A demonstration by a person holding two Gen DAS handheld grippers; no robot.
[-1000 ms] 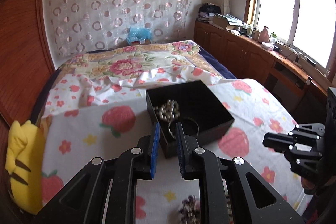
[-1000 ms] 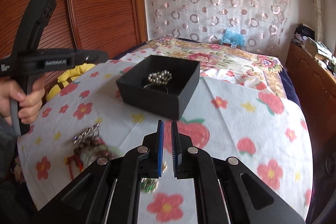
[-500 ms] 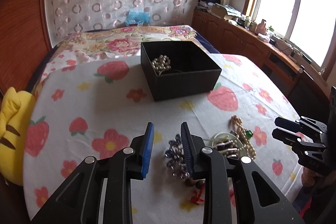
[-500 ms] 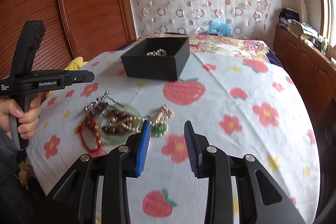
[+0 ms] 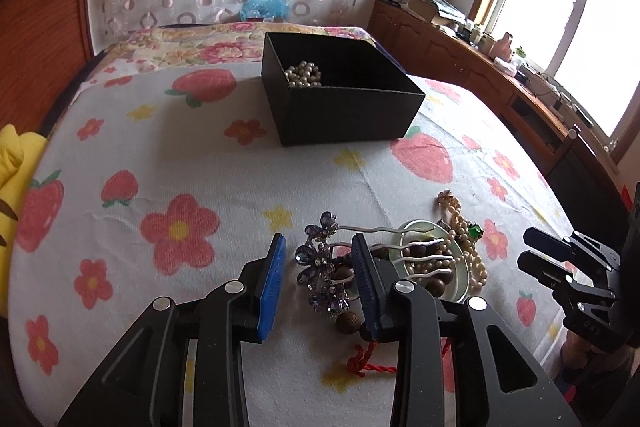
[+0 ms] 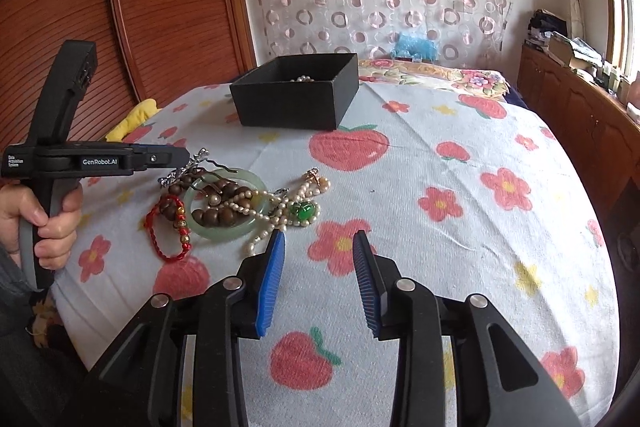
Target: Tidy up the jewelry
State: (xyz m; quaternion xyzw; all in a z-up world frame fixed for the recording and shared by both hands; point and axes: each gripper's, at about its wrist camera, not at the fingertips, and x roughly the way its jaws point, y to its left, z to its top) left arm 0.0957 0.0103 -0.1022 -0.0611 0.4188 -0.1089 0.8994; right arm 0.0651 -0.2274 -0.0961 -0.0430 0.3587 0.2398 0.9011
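Daylight pours through the window point(image 5: 576, 39), which is blown out to white in the left wrist view. The flowered bedsheet point(image 6: 440, 211) is evenly and softly lit, with only faint shadows beneath the black box point(image 5: 340, 99). Fisheye curvature bends the wooden panelling point(image 6: 160, 7), and the corners of both pictures fall into dark vignette. Focus is sharp throughout.
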